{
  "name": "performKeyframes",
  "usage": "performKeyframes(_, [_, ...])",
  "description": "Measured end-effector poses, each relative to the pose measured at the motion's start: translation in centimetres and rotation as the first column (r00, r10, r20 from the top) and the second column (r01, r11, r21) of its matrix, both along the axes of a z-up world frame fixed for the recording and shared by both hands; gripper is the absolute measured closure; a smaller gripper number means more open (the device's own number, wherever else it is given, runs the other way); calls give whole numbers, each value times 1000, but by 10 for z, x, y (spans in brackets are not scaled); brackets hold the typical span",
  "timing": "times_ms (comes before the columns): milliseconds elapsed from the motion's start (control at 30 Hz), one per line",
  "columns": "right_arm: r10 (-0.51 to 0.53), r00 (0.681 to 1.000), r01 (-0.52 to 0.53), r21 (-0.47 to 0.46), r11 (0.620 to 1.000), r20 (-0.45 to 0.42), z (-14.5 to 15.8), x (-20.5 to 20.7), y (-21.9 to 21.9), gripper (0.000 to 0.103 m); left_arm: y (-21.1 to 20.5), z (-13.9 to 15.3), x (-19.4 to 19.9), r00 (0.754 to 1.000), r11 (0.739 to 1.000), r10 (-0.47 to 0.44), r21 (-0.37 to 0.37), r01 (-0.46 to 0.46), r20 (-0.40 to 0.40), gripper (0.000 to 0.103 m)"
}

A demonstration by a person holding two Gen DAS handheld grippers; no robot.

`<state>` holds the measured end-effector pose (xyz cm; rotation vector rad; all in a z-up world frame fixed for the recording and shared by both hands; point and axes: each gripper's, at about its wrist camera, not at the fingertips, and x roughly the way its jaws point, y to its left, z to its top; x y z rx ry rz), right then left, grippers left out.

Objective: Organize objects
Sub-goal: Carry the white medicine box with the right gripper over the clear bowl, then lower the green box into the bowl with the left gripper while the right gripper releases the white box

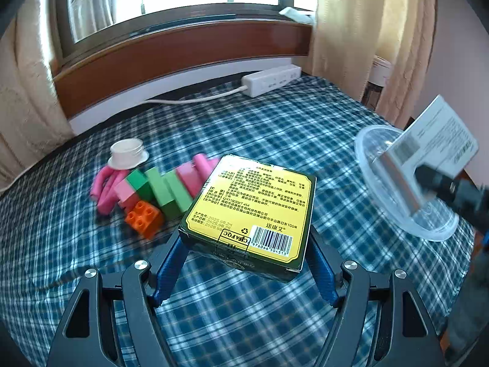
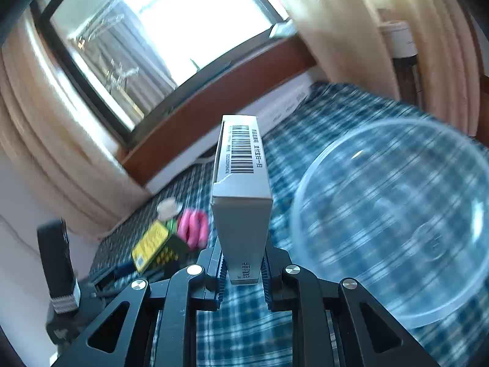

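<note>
Presently, a slim grey box (image 2: 241, 195) is clamped between the pads of the right gripper (image 2: 243, 270), gripped at its near end. It is held on edge, its long axis running straight away from the gripper toward the window (image 2: 171, 30), with a barcode on the upward narrow side. In the left wrist view the same box is seen raised above the bed, tilted, in front of a clear plastic bowl (image 1: 406, 183).

A green and yellow box (image 1: 253, 208) is held flat between the blue fingers (image 1: 171, 263) of the left gripper (image 1: 244, 263), label side up. Its long axis points forward and slightly left, toward the toys. The fingers stand fairly wide, pressed against its two long sides.

The bowl sits on the checked bedspread (image 1: 275, 128) near the right edge of the bed, upright and empty. Open cloth is noted between the bowl and the green and yellow box, and further back toward a white power strip (image 1: 272, 79) by the wall. To the left, blocks (image 1: 152, 192), pink foam rollers (image 1: 105, 189) and a small white cap (image 1: 128, 153) are clustered closely together.

Both grippers are angled downward over the bed.
</note>
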<state>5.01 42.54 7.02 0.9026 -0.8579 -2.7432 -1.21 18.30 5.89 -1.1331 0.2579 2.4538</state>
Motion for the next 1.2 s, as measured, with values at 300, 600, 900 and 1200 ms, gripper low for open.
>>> performKeyframes(300, [-159,987,159,-10,987,19,-3,2,79,83,41,5,2,997,997,-81,-4,81,16,29])
performKeyframes(600, [-174,979,180,-51,982,105,-25,-17,131,83,79,8,3,988,989,-150,8,149,27,29])
performKeyframes(900, [-167,976,179,-81,981,140,-35,-25,143,83,121,7,0,971,972,-235,31,234,44,29])
performKeyframes(1200, [-177,973,189,-75,979,150,-34,-29,147,83,160,1,-5,945,948,-314,86,307,90,28])
